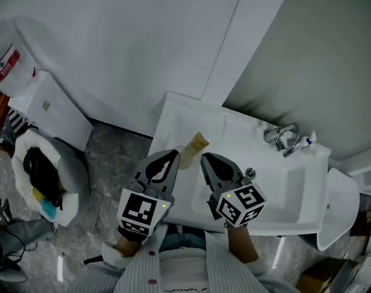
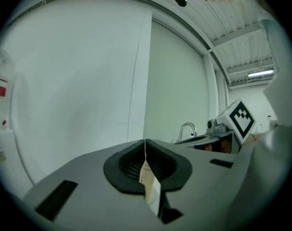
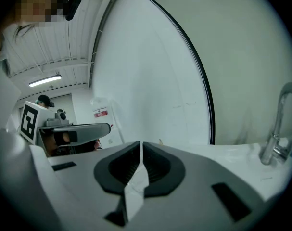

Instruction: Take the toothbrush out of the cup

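A tan card package (image 1: 195,145) with a clear plastic part sticks up between my two grippers, over the front left of the white sink (image 1: 283,188). My left gripper (image 1: 175,154) is shut on this package; in the left gripper view the tan card (image 2: 146,172) is pinched between the closed jaws of that gripper (image 2: 146,142). My right gripper (image 1: 205,159) is close beside it. In the right gripper view its closed jaws pinch a strip of clear film (image 3: 134,189) at the gripper's tip (image 3: 141,146). I see no cup and no bare toothbrush in any view.
A chrome faucet (image 1: 283,138) stands at the back right of the sink, with a small bottle (image 1: 310,140) beside it. A white toilet (image 1: 47,163) with a dark liner is on the floor at the left. White wall panels rise behind the sink.
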The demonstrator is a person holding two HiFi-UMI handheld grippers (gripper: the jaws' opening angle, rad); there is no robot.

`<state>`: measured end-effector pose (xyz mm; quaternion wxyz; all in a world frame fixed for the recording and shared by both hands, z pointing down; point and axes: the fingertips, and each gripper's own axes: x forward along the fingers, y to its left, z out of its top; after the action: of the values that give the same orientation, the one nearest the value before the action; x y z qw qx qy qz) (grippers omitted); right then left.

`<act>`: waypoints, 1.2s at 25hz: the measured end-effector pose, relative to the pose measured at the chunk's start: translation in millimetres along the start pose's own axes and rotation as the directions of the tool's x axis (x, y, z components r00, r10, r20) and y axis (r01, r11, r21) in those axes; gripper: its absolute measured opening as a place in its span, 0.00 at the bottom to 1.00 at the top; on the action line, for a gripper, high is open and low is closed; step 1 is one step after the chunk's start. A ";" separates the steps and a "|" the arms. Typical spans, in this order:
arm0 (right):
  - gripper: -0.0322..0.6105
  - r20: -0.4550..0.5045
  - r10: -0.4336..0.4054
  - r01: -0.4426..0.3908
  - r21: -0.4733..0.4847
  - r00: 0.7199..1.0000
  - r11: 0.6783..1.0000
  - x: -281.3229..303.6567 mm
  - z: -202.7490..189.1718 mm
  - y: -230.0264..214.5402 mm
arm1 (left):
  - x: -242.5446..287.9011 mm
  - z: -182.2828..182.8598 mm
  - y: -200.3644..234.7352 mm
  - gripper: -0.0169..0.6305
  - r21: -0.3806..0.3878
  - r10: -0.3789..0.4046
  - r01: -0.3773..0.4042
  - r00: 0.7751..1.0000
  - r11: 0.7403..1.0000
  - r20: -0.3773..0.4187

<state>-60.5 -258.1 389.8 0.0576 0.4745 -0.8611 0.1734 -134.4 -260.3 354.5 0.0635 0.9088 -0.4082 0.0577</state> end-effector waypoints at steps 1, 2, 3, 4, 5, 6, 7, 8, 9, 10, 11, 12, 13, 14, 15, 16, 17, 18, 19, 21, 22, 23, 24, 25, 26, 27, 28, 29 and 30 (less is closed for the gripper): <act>0.07 0.001 -0.001 0.001 -0.001 1.000 1.000 1.0 0.7 -0.7 | 1.8 -0.2 1.0 0.05 0.000 -0.002 0.002 1.000 1.000 -0.001; 0.07 0.002 -0.001 0.001 -0.002 1.000 1.000 2.2 1.4 -1.7 | 3.5 -0.5 2.3 0.05 0.001 -0.003 0.003 1.000 1.000 -0.001; 0.07 0.004 -0.002 0.002 -0.002 1.000 1.000 3.4 2.0 -2.8 | 5.0 -1.1 3.7 0.06 0.001 -0.002 0.002 1.000 1.000 -0.002; 0.07 0.006 -0.002 0.002 -0.002 1.000 1.000 4.5 2.6 -3.9 | 6.2 -1.8 5.1 0.06 0.002 -0.001 0.001 1.000 1.000 -0.004; 0.07 0.010 -0.003 0.003 -0.001 1.000 1.000 5.4 3.2 -5.2 | 7.2 -2.6 6.4 0.05 0.002 0.001 -0.001 1.000 1.000 -0.005; 0.07 0.014 -0.004 0.004 -0.001 1.000 1.000 6.2 3.9 -6.6 | 8.2 -3.5 7.7 0.06 0.002 0.002 -0.002 1.000 1.000 -0.007; 0.07 0.018 -0.006 0.006 0.000 1.000 1.000 6.9 4.7 -8.1 | 9.3 -4.3 8.8 0.05 0.002 0.003 -0.003 1.000 1.000 -0.008; 0.07 0.023 -0.008 0.008 0.000 1.000 1.000 7.7 5.6 -9.5 | 10.3 -5.1 9.7 0.05 0.002 0.004 -0.004 1.000 1.000 -0.010; 0.07 0.029 -0.011 0.011 0.000 1.000 1.000 8.2 6.6 -10.6 | 11.3 -5.9 10.3 0.05 0.002 0.003 -0.003 1.000 1.000 -0.011; 0.08 0.034 -0.013 0.013 0.000 0.999 1.000 8.6 7.7 -11.5 | 12.3 -6.5 10.7 0.06 0.003 0.003 -0.003 1.000 1.000 -0.013; 0.08 0.040 -0.015 0.015 -0.002 0.999 1.000 9.0 8.6 -12.3 | 13.4 -6.9 11.1 0.05 0.004 0.002 -0.002 1.000 1.000 -0.014; 0.08 0.044 -0.015 0.015 -0.003 0.999 1.000 9.6 9.4 -13.1 | 14.7 -7.2 11.9 0.05 0.004 0.003 -0.003 1.000 1.000 -0.014; 0.08 0.046 -0.014 0.014 -0.004 0.999 1.000 10.5 10.0 -14.0 | 16.0 -7.5 13.0 0.06 0.004 0.005 -0.005 1.000 1.000 -0.014; 0.09 0.048 -0.013 0.013 -0.004 0.999 1.000 11.5 10.5 -14.9 | 17.3 -7.9 14.1 0.06 0.003 0.007 -0.007 1.000 1.000 -0.013; 0.10 0.049 -0.011 0.011 -0.004 0.999 1.000 12.4 10.8 -16.0 | 18.5 -8.4 15.2 0.06 0.002 0.009 -0.009 1.000 1.000 -0.014; 0.11 0.050 -0.010 0.010 -0.004 0.999 1.000 13.2 10.9 -17.1 | 19.6 -9.4 16.2 0.06 0.000 0.011 -0.011 1.000 1.000 -0.015; 0.12 0.049 -0.008 0.008 -0.003 0.999 1.000 14.1 10.7 -18.2 | 20.7 -10.5 17.1 0.06 -0.002 0.013 -0.013 1.000 1.000 -0.016; 0.13 0.049 -0.005 0.005 -0.002 0.999 1.000 15.0 10.6 -19.2 | 21.7 -11.9 18.0 0.06 -0.004 0.015 -0.015 1.000 1.000 -0.018; 0.14 0.050 -0.002 0.002 0.000 0.999 1.000 16.0 10.5 -20.1 | 22.8 -13.4 19.0 0.06 -0.007 0.018 -0.018 1.000 1.000 -0.021; 0.16 0.054 0.001 -0.001 0.004 0.999 1.000 17.7 10.6 -22.0 | 24.9 -16.2 20.7 0.06 -0.010 0.022 -0.022 0.999 1.000 -0.025; 0.17 0.056 0.001 -0.001 0.005 0.998 1.000 18.3 10.6 -23.1 | 26.0 -17.4 21.3 0.06 -0.012 0.023 -0.023 0.999 1.000 -0.027; 0.19 0.056 -0.001 0.001 0.006 0.998 1.000 18.5 10.6 -24.6 | 27.1 -18.4 21.8 0.06 -0.013 0.024 -0.024 0.999 1.000 -0.028; 0.20 0.057 -0.005 0.004 0.008 0.998 1.000 18.6 10.4 -26.5 | 28.4 -19.3 22.1 0.06 -0.015 0.024 -0.025 0.999 1.000 -0.029; 0.22 0.056 -0.009 0.008 0.010 0.998 1.000 18.7 9.9 -28.8 | 29.9 -20.2 22.4 0.06 -0.016 0.025 -0.026 0.999 1.000 -0.031; 0.25 0.053 -0.012 0.011 0.014 0.999 1.000 18.9 8.9 -31.2 | 31.5 -21.2 22.6 0.06 -0.017 0.026 -0.026 0.999 1.000 -0.032; 0.27 0.048 -0.012 0.011 0.020 0.999 1.000 19.4 7.4 -33.4 | 33.1 -22.5 22.8 0.06 -0.018 0.026 -0.027 0.999 0.999 -0.035; 0.28 0.042 -0.009 0.008 0.026 0.999 1.000 20.1 5.4 -35.0 | 34.7 -23.9 22.9 0.06 -0.019 0.026 -0.026 0.999 0.999 -0.038; 0.30 0.034 -0.006 0.005 0.032 0.999 0.999 20.9 3.1 -36.2 | 35.9 -25.4 23.0 0.06 -0.021 0.025 -0.026 0.999 0.999 -0.041; 0.31 0.026 -0.002 0.001 0.038 1.000 0.999 21.9 0.7 -36.9 | 37.0 -26.7 23.1 0.06 -0.022 0.025 -0.026 0.999 0.999 -0.044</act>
<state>-41.5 -293.9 403.9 0.0377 0.4783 -0.8580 0.1836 -128.7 -298.3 388.2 0.0819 0.9013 -0.4190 0.0736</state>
